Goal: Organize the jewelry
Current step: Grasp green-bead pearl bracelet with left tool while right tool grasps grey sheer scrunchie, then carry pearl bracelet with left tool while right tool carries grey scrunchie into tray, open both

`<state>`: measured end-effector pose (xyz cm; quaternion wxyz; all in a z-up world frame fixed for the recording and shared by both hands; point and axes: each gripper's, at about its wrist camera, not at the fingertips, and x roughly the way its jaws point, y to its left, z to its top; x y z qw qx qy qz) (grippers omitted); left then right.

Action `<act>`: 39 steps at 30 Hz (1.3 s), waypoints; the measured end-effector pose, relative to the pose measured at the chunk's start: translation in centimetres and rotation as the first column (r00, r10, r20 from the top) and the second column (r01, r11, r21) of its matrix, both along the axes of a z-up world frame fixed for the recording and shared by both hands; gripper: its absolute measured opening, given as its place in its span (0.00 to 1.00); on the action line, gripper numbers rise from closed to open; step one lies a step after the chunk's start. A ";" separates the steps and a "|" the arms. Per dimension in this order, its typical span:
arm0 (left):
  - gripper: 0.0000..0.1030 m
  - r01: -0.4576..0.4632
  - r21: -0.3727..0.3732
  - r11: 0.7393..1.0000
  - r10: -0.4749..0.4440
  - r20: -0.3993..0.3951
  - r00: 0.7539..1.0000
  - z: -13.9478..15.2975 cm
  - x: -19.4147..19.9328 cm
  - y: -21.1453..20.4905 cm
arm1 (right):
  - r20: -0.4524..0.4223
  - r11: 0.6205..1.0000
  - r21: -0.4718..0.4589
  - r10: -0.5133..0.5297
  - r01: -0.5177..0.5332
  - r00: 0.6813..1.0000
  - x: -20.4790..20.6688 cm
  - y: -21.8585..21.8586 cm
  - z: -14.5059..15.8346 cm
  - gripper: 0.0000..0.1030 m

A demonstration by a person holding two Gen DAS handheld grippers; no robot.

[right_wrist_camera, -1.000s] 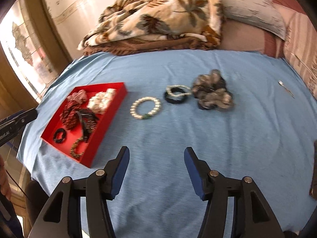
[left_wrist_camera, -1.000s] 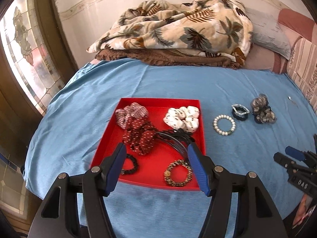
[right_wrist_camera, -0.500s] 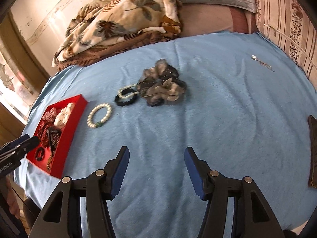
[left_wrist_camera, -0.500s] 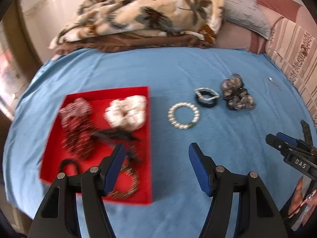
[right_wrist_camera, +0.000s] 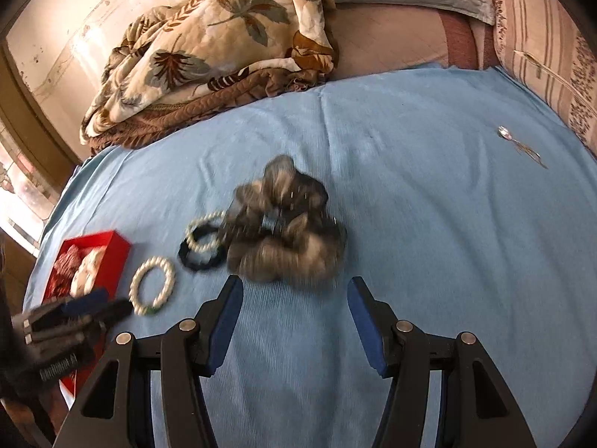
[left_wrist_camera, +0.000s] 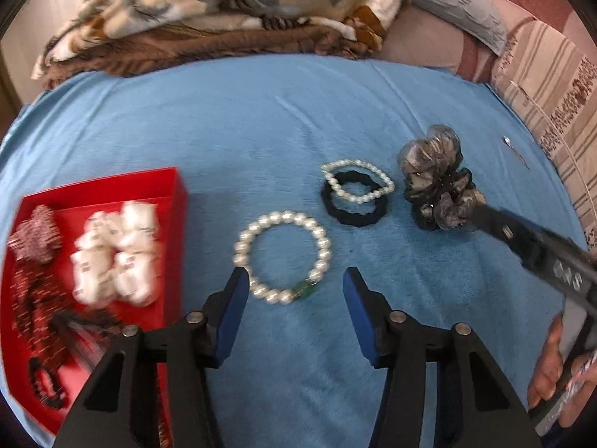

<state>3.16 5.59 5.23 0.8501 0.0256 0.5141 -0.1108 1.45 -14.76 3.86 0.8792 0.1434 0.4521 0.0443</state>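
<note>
The left wrist view looks down on the blue bed cover (left_wrist_camera: 261,119) with the left gripper (left_wrist_camera: 296,280) poised over the large pearl bracelet (left_wrist_camera: 282,257), which lies flat as a ring between the blue pads but below them; the jaws have just been closing, yet they stand apart and press on nothing. This view alone shows the bracelet's green bead (left_wrist_camera: 306,288) at its near edge, facing the gripper, and the inside of the red tray (left_wrist_camera: 179,201) at left, where a white scrunchie (left_wrist_camera: 117,254) and a dark red scrunchie (left_wrist_camera: 35,239) lie, blurred. Just beyond the bracelet a small pearl bracelet (left_wrist_camera: 358,183) rests across a black hair tie (left_wrist_camera: 354,209), and to the right sits the grey scrunchie (left_wrist_camera: 436,183), with the right gripper's dark tip reaching in from the right edge to touch or overlap its near side; I cannot tell which. The right wrist view shows the right gripper (right_wrist_camera: 294,298) hanging just short of the grey scrunchie (right_wrist_camera: 287,239), jaws parted and empty, the scrunchie smeared by motion. Only this view gives the wall, the leaf-print blanket (right_wrist_camera: 224,44) heaped at the bed's head, and a small silver hairpin (right_wrist_camera: 518,145) lying aslant far to the right, its rounded end pointing toward the pillows.
</note>
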 end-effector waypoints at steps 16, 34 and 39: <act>0.09 0.024 0.020 1.000 -0.024 0.013 1.000 -0.3 -0.3 -1.5 | -0.006 0.998 0.066 0.017 -0.017 1.000 2.1 0.2 -0.7 0.16; 0.09 -0.094 -0.109 0.990 0.108 0.131 0.985 7.8 -11.1 4.9 | 0.107 0.996 0.074 0.049 -0.057 0.993 -6.5 1.2 5.7 0.15; 0.09 -0.207 -0.132 0.969 0.224 0.130 0.966 8.6 -12.6 9.7 | 0.117 0.993 0.082 0.078 -0.088 0.990 -7.8 3.0 6.7 0.15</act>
